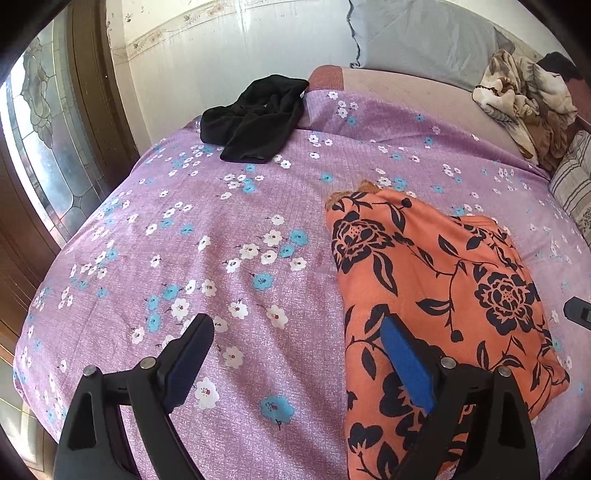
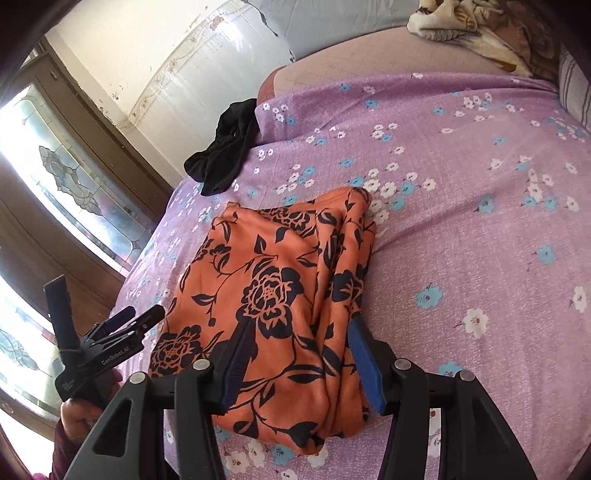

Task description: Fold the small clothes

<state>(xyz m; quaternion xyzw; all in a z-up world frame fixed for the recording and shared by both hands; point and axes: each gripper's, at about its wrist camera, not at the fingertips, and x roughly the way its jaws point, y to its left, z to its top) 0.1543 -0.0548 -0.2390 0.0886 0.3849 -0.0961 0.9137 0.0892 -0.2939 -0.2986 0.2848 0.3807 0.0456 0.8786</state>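
Observation:
A folded orange garment with black flowers (image 1: 443, 288) (image 2: 280, 295) lies flat on the purple flowered bedsheet (image 1: 240, 258) (image 2: 461, 221). My left gripper (image 1: 295, 321) (image 2: 107, 299) hangs wide open just left of the garment's near end, with only sheet between its fingers. My right gripper (image 2: 301, 332) hovers over the near end, jaws half apart. Cloth shows between its fingers (image 2: 240, 350), but the pads do not press on it. One right fingertip (image 1: 578, 312) shows at the edge of the left wrist view. A crumpled black garment (image 1: 255, 118) (image 2: 225, 155) lies at the far left corner.
A hand (image 2: 85, 410) holds the left gripper. A rumpled beige patterned blanket (image 1: 524, 99) (image 2: 472, 26) and a striped pillow (image 1: 572, 181) sit at the far right. A wall and a glass-panelled door (image 1: 44, 140) border the bed's left side.

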